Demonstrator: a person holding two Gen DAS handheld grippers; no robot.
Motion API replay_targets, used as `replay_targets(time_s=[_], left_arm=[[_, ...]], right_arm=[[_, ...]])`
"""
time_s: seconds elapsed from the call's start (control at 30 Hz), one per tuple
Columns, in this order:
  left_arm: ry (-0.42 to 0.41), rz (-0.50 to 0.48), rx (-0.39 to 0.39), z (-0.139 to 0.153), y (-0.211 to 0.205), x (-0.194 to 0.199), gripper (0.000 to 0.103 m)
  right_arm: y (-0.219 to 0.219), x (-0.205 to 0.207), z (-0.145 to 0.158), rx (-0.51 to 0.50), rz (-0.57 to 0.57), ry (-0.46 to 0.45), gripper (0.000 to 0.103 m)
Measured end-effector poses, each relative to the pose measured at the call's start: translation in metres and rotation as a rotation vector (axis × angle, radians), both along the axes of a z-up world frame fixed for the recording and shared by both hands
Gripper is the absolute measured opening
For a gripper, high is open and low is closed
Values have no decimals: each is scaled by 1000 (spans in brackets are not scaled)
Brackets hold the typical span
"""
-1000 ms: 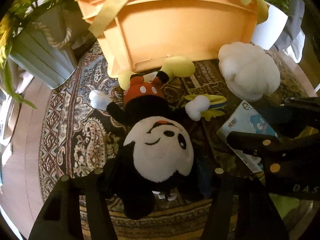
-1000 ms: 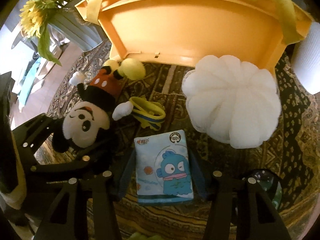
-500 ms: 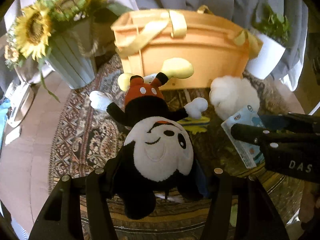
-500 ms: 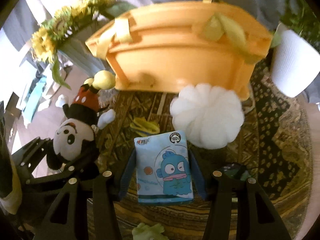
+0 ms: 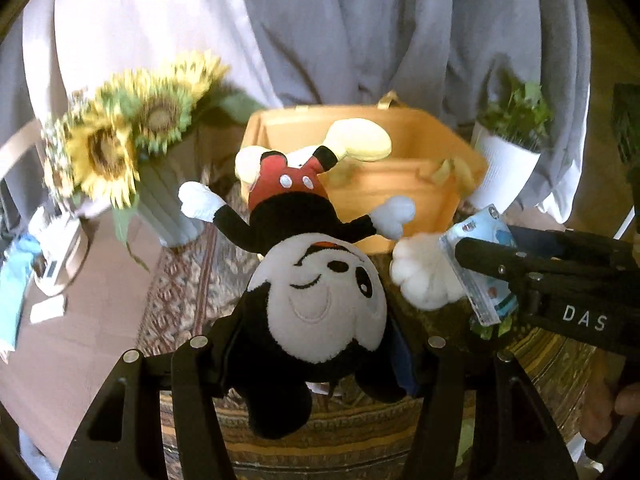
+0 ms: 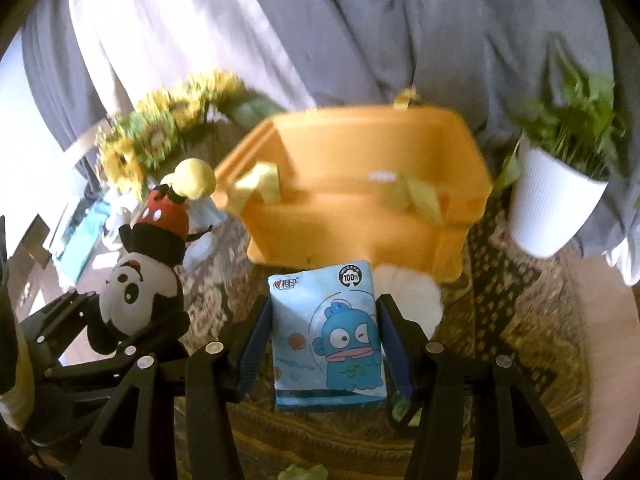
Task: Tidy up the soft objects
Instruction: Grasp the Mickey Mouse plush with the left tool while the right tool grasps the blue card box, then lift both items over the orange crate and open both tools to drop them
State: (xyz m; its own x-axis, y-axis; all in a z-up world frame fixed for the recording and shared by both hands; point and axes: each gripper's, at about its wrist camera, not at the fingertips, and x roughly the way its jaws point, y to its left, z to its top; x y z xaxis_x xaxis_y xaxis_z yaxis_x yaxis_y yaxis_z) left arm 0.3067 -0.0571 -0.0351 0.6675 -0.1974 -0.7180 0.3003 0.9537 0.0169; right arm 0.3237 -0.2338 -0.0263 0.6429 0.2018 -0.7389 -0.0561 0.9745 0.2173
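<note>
My left gripper (image 5: pixel 316 344) is shut on the head of a Mickey Mouse plush (image 5: pixel 316 300) and holds it up in the air, feet toward the orange basket (image 5: pixel 404 188). My right gripper (image 6: pixel 326 336) is shut on a blue tissue pack (image 6: pixel 328 332) with a cartoon fish on it, also lifted. The plush shows at left in the right wrist view (image 6: pixel 140 280), and the pack at right in the left wrist view (image 5: pixel 480 264). The orange basket (image 6: pixel 360 200) stands open beyond both. A white pumpkin-shaped cushion (image 6: pixel 408 292) lies on the rug in front of the basket.
A patterned round rug (image 6: pixel 520 320) covers the surface. A sunflower vase (image 5: pixel 160 192) stands to the left of the basket, a white plant pot (image 6: pixel 552 204) to its right. Grey curtains (image 6: pixel 360 40) hang behind. A small green item (image 6: pixel 304 472) lies near the front edge.
Both grippers have risen well above the rug with the plush and the tissue pack in them. The basket's open top is now visible from above.
</note>
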Motion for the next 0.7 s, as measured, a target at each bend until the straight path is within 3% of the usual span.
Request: replay_targets(time_s=[0.33, 0.7], left_arm=[[-84, -30, -28, 40, -11, 13, 59], [-127, -47, -52, 65, -21, 55, 59]], right_arm=[[-10, 2, 42, -7, -34, -135, 54], [-23, 40, 65, -5, -65, -212, 54]])
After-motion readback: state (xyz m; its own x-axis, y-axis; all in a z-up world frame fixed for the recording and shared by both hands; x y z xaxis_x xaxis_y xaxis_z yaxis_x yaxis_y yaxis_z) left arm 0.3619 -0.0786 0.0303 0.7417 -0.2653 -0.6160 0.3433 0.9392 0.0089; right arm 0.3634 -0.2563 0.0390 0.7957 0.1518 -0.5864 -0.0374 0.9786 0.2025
